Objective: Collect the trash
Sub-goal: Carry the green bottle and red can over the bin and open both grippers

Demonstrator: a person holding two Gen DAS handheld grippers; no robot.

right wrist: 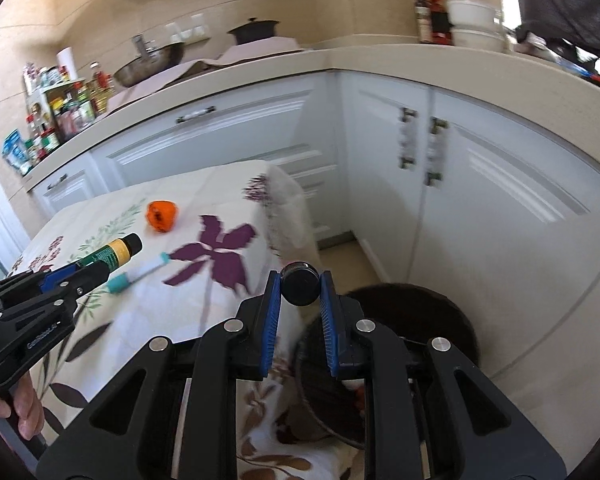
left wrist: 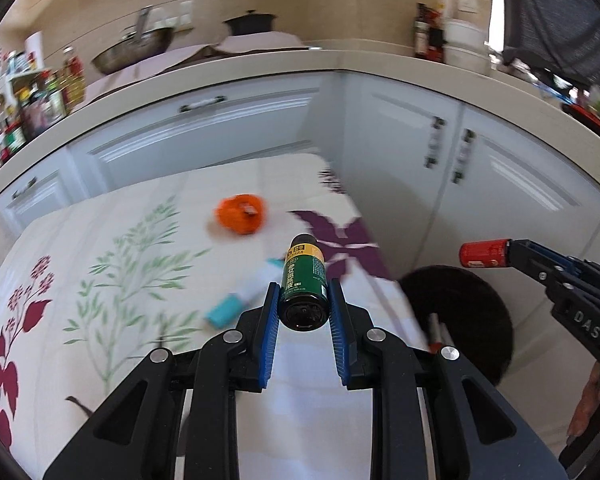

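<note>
The left gripper [left wrist: 304, 300] has its blue pads clamped on the base end of a small green bottle [left wrist: 303, 280], which sticks out forward with its dark cap pointing away over the table. The right gripper [right wrist: 300, 292] is closed the same way on a little red bottle [left wrist: 483, 253]; from its own camera only the dark round end [right wrist: 299, 289] of that bottle shows between the pads, while the left view shows its red side. Both pieces of trash are off the table and in the air.

Just below and ahead of the right gripper stands a dark round bin [right wrist: 440, 312] on the floor, tight against the corner of the table and in front of the white cupboards [right wrist: 480, 200]. The left gripper hangs over the tablecloth [left wrist: 100, 280] near that same corner.

Left on the cloth are a teal-and-white tube [right wrist: 140, 274] and an orange crumpled thing [right wrist: 162, 216], well apart from each other.

The step in hand looks like the carry to the bin, judging by both loads being lifted and aimed that way. Next, each bottle has to be brought over the bin's mouth before the pads part; the left one has farther to go, past the table edge. Letting go early could drop it on the cloth or floor
</note>
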